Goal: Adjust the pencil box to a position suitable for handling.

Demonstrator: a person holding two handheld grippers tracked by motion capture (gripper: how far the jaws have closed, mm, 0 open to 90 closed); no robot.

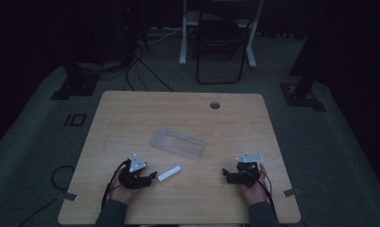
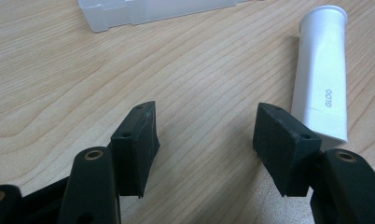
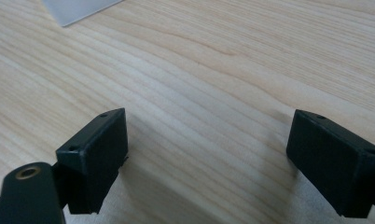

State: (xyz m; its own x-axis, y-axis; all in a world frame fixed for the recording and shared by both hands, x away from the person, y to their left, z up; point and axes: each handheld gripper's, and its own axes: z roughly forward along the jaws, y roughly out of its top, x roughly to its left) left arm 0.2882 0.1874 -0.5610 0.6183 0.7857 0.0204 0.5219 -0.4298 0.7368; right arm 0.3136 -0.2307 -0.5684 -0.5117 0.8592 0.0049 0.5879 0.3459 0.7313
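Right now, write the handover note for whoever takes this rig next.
Left gripper: open, nothing between the jaws, low over the table.
Right gripper: open, holding nothing.
White glue stick: lies flat on the table, just outside the left gripper's jaw.
Clear plastic box: mid-table, beyond the stick.
Done: nothing picked up yet.
Left: probably grasp the stick and deal with the box.

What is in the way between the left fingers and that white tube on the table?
Nothing visible. The left gripper is open on bare table, and the white tube lies just past its right-hand finger, beside it rather than between the fingers. The clear box sits farther back, off that path.
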